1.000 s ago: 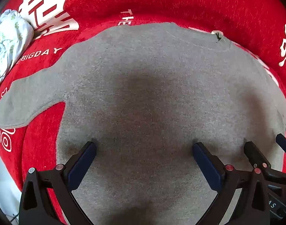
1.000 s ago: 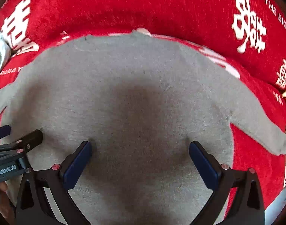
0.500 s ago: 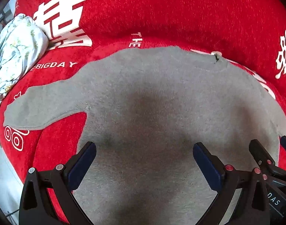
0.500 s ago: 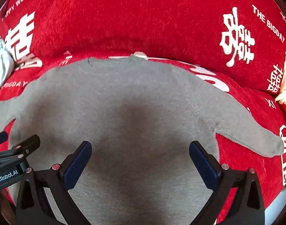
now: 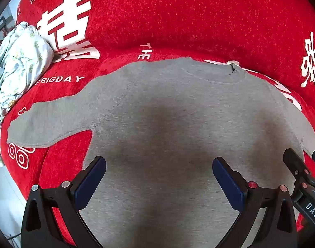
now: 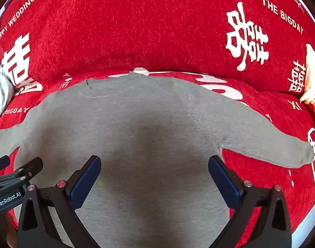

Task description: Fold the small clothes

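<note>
**Q:** Where is the garment, and why laid like that?

**A:** The grey long-sleeved top point(image 5: 178, 128) lies flat on the seat of the red sofa cover point(image 5: 198, 20), neckline point(image 5: 211, 76) toward the backrest, hem toward me. Left sleeve point(image 5: 48, 124) and right sleeve point(image 6: 271, 144) are each spread outward and angled slightly down. My reading: laid flat like this, body and sleeves are all free to fold, with no layer trapped under another. No fold is visible yet, so I judge the task to be at its start.

**Q:** State of your tools?

**A:** My left hand-held gripper point(image 5: 158, 177) is spread wide, nothing between the blue pads point(image 5: 89, 184). It sits over the lower left of the body. Whether the tips touch the fabric I cannot tell. My right hand-held gripper point(image 6: 153, 175) is likewise spread wide and holds nothing. It is over the lower right, its right pad near the armpit seam. Both cast dark shadows on the cloth, so I take them to be close above it.

**Q:** Anything nearby to note?

**A:** A crumpled floral cloth point(image 5: 19, 68) lies at the left end of the sofa, apart from the sleeve cuff. A pale object point(image 6: 312, 78) sits at the far right, too cropped to identify.
</note>
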Available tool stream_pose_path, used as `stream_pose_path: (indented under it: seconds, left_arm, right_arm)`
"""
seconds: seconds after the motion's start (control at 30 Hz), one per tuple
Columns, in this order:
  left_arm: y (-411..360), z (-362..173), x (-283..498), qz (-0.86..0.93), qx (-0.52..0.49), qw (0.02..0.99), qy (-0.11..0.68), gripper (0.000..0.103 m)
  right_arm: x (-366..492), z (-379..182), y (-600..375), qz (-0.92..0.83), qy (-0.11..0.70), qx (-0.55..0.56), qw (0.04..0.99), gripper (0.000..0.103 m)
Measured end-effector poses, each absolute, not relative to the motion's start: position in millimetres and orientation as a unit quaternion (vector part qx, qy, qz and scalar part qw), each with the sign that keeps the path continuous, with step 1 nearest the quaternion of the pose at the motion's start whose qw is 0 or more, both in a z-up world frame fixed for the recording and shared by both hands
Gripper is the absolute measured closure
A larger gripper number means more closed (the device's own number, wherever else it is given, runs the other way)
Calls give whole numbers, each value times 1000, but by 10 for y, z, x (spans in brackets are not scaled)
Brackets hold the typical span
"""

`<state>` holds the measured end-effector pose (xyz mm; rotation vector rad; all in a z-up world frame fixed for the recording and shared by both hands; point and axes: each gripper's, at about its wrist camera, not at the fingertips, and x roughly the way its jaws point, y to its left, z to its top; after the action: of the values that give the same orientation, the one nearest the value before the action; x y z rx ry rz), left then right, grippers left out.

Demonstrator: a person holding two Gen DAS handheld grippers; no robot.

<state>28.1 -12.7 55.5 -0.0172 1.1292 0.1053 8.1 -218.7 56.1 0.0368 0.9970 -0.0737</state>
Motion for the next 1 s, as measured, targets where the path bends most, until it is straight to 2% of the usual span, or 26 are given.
stream_pose_path:
  seconds: [0.57,1.0]
  left_arm:
    - [-674,692,336,38,22,852,521,0]
    - [-1381,714,398,4,64,856,513,0]
  right_arm:
    - [41,675,-2739,-67,457,49,886,0]
    - [-26,682,-3484,-112,454,77,881,0]
